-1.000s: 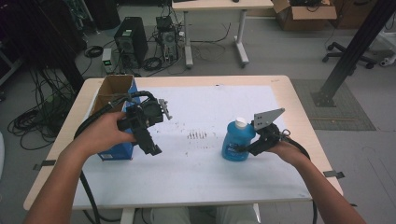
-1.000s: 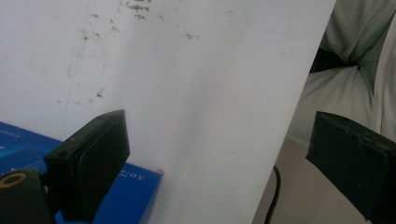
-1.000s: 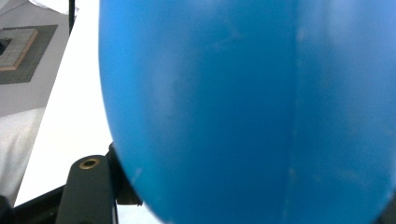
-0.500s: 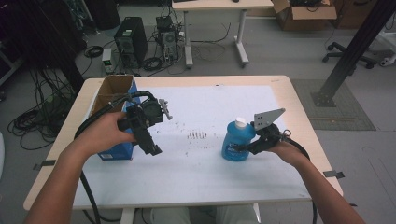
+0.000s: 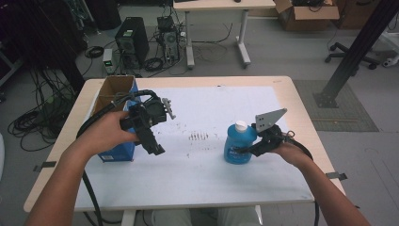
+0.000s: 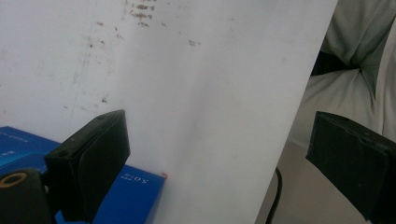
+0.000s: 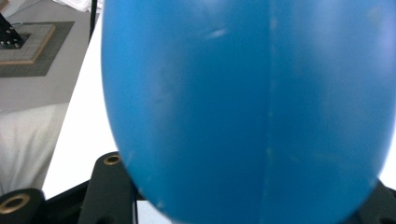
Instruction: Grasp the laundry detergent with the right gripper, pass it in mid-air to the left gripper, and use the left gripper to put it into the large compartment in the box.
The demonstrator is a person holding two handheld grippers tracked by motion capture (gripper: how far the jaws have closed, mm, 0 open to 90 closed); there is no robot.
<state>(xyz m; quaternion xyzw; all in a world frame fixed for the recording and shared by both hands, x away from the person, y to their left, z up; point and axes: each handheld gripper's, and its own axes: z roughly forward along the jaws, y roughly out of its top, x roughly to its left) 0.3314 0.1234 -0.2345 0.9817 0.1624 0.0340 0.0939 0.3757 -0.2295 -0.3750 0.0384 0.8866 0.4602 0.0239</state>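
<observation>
A blue bottle (image 5: 236, 141) with a white cap stands upright on the white table cover, right of centre. My right gripper (image 5: 248, 149) comes at it from the right and is shut on its lower body. In the right gripper view the bottle (image 7: 252, 107) bulges out between the two black jaws. My left gripper (image 5: 148, 136) is held above the cover at the left, beside a blue box (image 5: 118, 153). It points down and toward the person. The left gripper (image 6: 217, 128) stands wide open, with bare cover between its jaws.
The blue box has an open brown cardboard top (image 5: 114, 88) at the table's left edge. Dark smudges (image 5: 199, 136) mark the cover's middle. The person's legs (image 6: 359, 56) show past the table's near edge. Computers and cables lie on the floor behind.
</observation>
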